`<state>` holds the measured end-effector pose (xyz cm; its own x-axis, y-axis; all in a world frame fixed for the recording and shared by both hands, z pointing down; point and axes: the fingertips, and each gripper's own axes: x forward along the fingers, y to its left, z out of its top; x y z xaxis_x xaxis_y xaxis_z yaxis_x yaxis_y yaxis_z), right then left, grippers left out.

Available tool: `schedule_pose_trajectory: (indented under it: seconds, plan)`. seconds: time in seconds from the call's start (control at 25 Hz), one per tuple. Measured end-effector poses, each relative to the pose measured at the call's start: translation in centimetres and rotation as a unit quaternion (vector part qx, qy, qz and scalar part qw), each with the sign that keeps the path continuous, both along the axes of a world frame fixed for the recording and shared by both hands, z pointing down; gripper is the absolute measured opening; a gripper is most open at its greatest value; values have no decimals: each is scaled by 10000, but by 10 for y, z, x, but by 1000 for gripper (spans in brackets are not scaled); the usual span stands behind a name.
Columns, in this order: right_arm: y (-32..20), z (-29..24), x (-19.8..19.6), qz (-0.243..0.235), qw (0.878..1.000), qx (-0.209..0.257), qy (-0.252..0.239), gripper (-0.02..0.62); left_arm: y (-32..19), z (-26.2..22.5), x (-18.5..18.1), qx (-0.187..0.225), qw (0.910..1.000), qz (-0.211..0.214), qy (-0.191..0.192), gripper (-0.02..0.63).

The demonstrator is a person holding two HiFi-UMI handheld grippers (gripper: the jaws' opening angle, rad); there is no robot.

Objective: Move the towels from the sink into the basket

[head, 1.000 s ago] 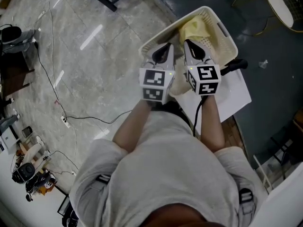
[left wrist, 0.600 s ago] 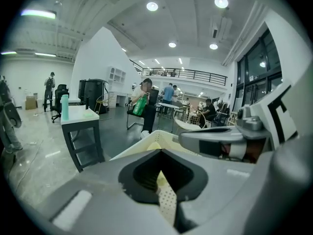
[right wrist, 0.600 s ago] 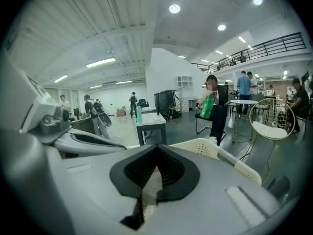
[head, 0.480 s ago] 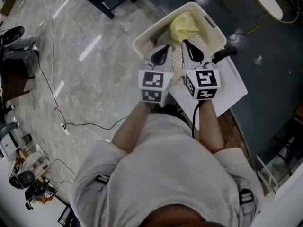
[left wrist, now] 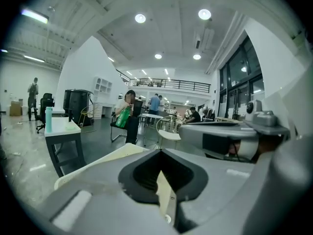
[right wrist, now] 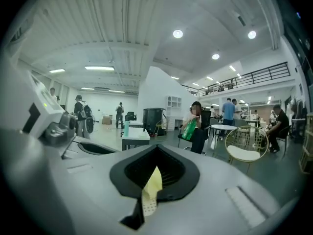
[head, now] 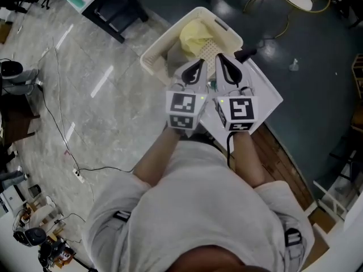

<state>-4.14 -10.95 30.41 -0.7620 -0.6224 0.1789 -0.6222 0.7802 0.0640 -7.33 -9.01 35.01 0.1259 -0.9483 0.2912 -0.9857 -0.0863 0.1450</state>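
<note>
A white slatted basket (head: 152,56) stands on the floor with a yellow towel (head: 194,34) bunched inside it. My two grippers are held side by side over the basket's near rim, the left gripper (head: 194,68) beside the right gripper (head: 228,64). Both are shut. In the right gripper view a pale yellow towel corner (right wrist: 152,184) sticks up between the closed jaws of the right gripper (right wrist: 149,192). The left gripper view shows a similar pale strip (left wrist: 165,194) pinched in the left gripper (left wrist: 160,182). The rest of the held cloth is hidden under the grippers.
A white flat surface (head: 266,95) with a black handle (head: 245,54) lies right of the basket, beside a wooden edge (head: 286,163). A black table (head: 110,7) stands at upper left and a cable (head: 93,152) crosses the marble floor. People sit and stand far off.
Both grippers have risen and moved forward together, from beside the white surface to over the basket's near rim. The cream cloth that hung below them is no longer visible in the head view.
</note>
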Motion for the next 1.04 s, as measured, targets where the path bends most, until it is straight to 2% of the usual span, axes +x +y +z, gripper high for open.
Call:
schedule_pose_trajectory:
  seconds: [0.2,0.4,0.68,1.04]
  plan:
    - [5,-20,33,323,9990,273,-112,3,0,-19,30,258,9994,197,-110,20]
    - [12,-28,56,354,9983,448,-83,3,3,-28,56,381,9987,307,-134,20]
    - [9,-30,90,610,9969,488,-75,3,2,-31,69,408,9986,279,-162,20]
    - [13,-34,113,704,9966,420,-117,3,5,-36,94,430,9979,436,-218,20]
